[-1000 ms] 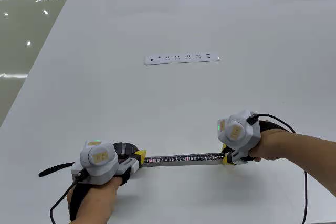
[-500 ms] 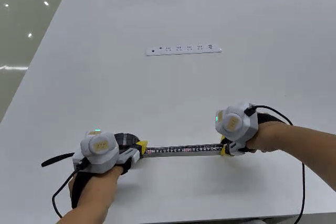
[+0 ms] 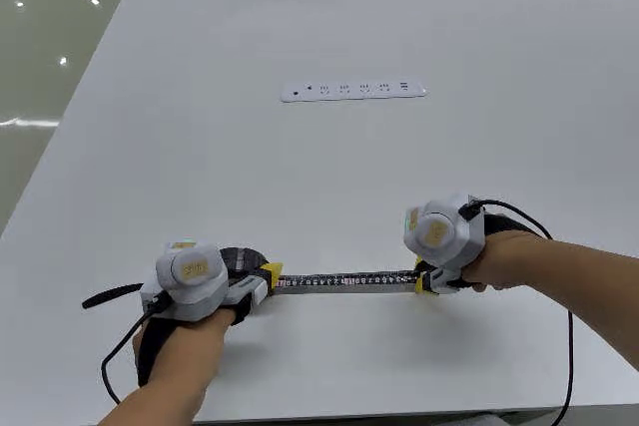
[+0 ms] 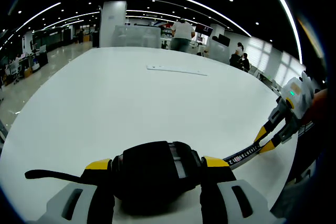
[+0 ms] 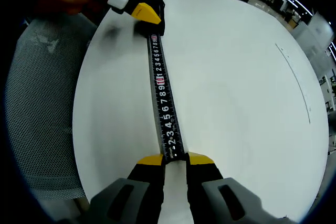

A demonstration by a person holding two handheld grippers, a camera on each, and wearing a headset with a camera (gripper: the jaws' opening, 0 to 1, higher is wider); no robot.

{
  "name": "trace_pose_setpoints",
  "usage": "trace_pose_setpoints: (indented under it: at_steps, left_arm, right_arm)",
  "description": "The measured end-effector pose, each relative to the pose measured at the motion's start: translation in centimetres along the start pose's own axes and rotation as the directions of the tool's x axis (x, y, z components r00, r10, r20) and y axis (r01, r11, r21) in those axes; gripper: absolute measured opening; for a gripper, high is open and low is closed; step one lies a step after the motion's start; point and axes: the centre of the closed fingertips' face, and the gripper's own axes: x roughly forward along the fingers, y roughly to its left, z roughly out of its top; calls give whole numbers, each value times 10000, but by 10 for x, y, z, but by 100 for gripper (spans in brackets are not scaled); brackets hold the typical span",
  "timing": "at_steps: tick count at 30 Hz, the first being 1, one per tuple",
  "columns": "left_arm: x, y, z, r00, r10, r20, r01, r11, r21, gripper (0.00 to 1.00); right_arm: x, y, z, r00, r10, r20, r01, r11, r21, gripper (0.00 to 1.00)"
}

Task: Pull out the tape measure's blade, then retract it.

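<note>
Holding the tape measure case [image 3: 240,261] down on the white table [image 3: 349,167], near its front edge, is the left gripper [image 4: 156,162]; its yellow-tipped jaws are clamped on either side of the black body, and the case's strap [image 4: 52,174] trails off to the side. Well apart to the right, the right gripper [image 5: 176,158] has its jaws pinched together on the free end of the blade [image 5: 160,82]. The blade runs straight and flat from there back to the case mouth, numerals facing up. A power strip [image 3: 353,91] lies far back on the table, out of the way. Judgement: the pull-out step is in hand or close to finished, since a fair span of blade is already drawn; retraction is not yet done. Next move calls for the right gripper to guide the blade end back toward the case in line with the mouth, not releasing early, while the left keeps the case from sliding or tipping.
</note>
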Motion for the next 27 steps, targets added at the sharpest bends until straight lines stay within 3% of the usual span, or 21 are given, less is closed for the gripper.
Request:
trace_pose_setpoints:
  at_steps: [10, 27]
  left_arm:
    - [1, 1, 0, 10000, -9, -69, 9, 10000, -25, 63]
    - [0, 1, 0, 9999, -28, -116, 28, 10000, -24, 63]
  right_arm:
    - [1, 1, 4, 9997, -111, 219, 106, 9996, 251, 11]
    - [3, 3, 12, 9995, -59, 324, 58, 10000, 38, 11]
